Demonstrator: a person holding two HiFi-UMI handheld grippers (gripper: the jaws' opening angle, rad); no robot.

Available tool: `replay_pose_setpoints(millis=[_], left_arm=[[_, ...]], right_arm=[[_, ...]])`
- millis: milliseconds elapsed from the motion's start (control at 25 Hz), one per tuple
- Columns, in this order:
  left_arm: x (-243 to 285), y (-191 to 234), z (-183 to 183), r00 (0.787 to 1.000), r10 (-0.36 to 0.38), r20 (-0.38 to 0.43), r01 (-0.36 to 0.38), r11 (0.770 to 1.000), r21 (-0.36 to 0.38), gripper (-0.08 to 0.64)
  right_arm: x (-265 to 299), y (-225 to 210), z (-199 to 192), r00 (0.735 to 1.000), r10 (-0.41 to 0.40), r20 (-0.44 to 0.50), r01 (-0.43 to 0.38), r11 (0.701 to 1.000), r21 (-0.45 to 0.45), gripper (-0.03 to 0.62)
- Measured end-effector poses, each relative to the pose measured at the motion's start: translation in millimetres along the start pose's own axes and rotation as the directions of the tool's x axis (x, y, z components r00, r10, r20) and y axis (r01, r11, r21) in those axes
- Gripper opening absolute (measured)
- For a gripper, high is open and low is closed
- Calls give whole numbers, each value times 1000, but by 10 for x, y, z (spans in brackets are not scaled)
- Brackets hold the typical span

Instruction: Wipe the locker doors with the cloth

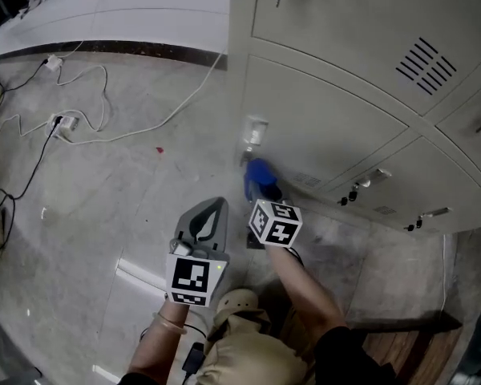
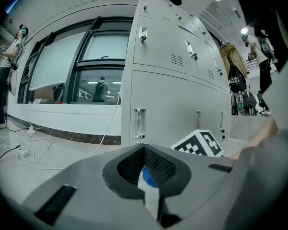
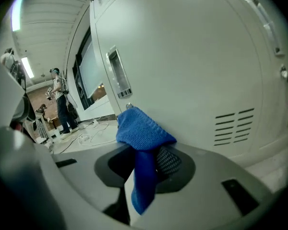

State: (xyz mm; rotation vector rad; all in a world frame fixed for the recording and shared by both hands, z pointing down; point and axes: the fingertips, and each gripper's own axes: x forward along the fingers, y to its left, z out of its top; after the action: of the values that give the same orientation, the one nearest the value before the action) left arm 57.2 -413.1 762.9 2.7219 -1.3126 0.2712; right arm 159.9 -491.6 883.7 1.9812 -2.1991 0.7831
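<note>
off to the left, cables [image 1: 80, 123] loose on the floor, well apart from the work. next, left gripper [image 1: 211, 215] pressed together on nothing, idle. then right gripper [image 1: 264, 192] pinching the blue cloth [image 1: 258, 175], bunched against the lower locker door [image 1: 329, 135] just beside its handle [image 1: 255, 131]. risk: catching on that handle, or slipping from so narrow a pinch and letting bare plastic scrape paint.

Cloth [image 3: 143, 138]: bright blue, ribbed knit. Locker doors [image 1: 337, 111]: pale grey (vent slats darker). Left hand-held gripper [image 1: 215, 208], right hand-held gripper [image 1: 260, 186]: grey shells, black mesh pads [image 3: 169, 161], black-and-white square-marker cubes [image 1: 275, 223]. Floor [image 1: 120, 207]: mottled grey; cables [image 1: 106, 95] white.
</note>
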Motion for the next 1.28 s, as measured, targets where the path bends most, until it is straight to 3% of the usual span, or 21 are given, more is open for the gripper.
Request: replay_pose_setpoints(millis=[120, 480, 1280], left_arm=[[38, 94, -16, 1000, 7, 2, -7, 1000, 28, 6], [69, 318, -113, 999, 33, -19, -33, 999, 17, 6], [61, -52, -23, 1000, -29, 1, 29, 1000, -7, 6]], right_arm=[[238, 82, -90, 1000, 8, -20, -8, 999, 31, 89], [600, 298, -157, 998, 30, -50, -32, 999, -37, 89], [-102, -625, 51, 992, -127, 16, 127, 988, -89, 89]])
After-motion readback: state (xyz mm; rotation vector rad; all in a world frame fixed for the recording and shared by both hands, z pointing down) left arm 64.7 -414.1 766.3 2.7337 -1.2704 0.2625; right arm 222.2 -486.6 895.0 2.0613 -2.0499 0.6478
